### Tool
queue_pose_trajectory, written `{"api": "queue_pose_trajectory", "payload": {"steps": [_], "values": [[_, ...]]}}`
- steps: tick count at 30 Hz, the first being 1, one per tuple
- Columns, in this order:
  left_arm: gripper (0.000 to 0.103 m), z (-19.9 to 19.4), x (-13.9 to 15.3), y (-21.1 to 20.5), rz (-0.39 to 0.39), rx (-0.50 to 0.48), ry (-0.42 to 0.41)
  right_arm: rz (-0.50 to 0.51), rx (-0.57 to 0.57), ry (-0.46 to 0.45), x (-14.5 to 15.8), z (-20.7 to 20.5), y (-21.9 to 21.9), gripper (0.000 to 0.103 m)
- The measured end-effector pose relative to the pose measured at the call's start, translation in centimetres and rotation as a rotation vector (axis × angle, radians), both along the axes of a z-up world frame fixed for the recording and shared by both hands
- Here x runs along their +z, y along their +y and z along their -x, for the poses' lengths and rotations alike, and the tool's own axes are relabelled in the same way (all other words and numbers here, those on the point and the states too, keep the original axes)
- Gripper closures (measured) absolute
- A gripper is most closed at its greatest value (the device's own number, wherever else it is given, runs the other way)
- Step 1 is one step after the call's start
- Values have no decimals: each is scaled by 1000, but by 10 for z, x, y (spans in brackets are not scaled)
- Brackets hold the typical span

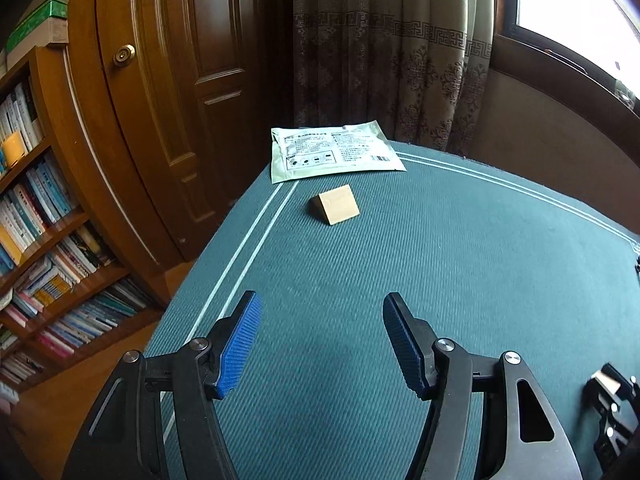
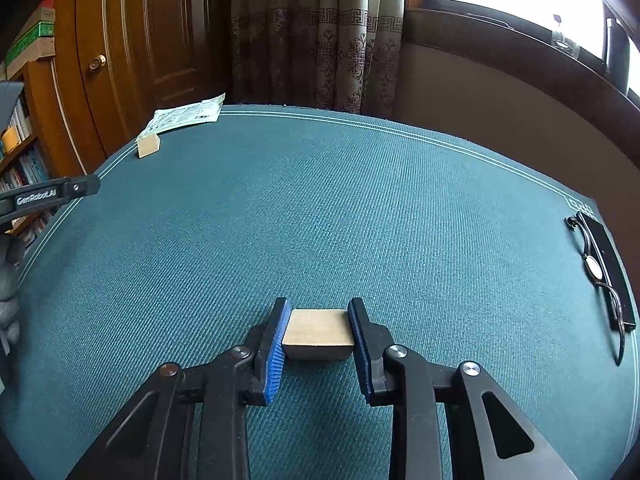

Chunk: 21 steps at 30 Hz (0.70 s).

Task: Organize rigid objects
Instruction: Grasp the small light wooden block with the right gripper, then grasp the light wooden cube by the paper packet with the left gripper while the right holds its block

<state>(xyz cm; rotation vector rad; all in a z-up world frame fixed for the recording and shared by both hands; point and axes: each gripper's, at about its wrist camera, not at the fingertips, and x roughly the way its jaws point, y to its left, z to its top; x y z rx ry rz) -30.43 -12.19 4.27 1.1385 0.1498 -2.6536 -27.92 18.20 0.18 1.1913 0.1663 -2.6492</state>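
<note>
Our right gripper (image 2: pixel 318 330), black-framed with ribbed blue pads (image 2: pixel 276 354), clamps a tan wooden block (image 2: pixel 318 332) from both sides, low over the teal woven table mat (image 2: pixel 360 208) with its double white border line. Whether the block rests on the mat or hangs just above it, we cannot tell. Our left gripper (image 1: pixel 322 338) hovers over the same mat with its jaws spread wide and nothing between them. Well ahead of it lies a second tan wooden piece, a wedge-shaped block (image 1: pixel 335 209), sitting on the mat just in front of a flat, pale green printed foil pouch (image 1: pixel 334 154) that overhangs the mat's far corner. From the right wrist view, a pair of dark-rimmed spectacles (image 2: pixel 596 270) rests on a slim black case (image 2: pixel 610 256) at the mat's right edge. Behind the table stand a brown panelled wooden door (image 1: pixel 176 80), patterned beige curtains (image 1: pixel 400 52) and a wooden bookshelf packed with books (image 1: pixel 44 208).
</note>
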Motion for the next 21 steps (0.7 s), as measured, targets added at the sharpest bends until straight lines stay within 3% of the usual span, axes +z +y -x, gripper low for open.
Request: {"api": "queue_pose_trajectory", "payload": {"steps": [16,21], "values": [[39,92,-18,-9,-18,96,-27,33,-2,-7,1,2,4,72],[42,111,-21,-21,-64,123,-43,33,-3,-6,1,2,2,72]]}}
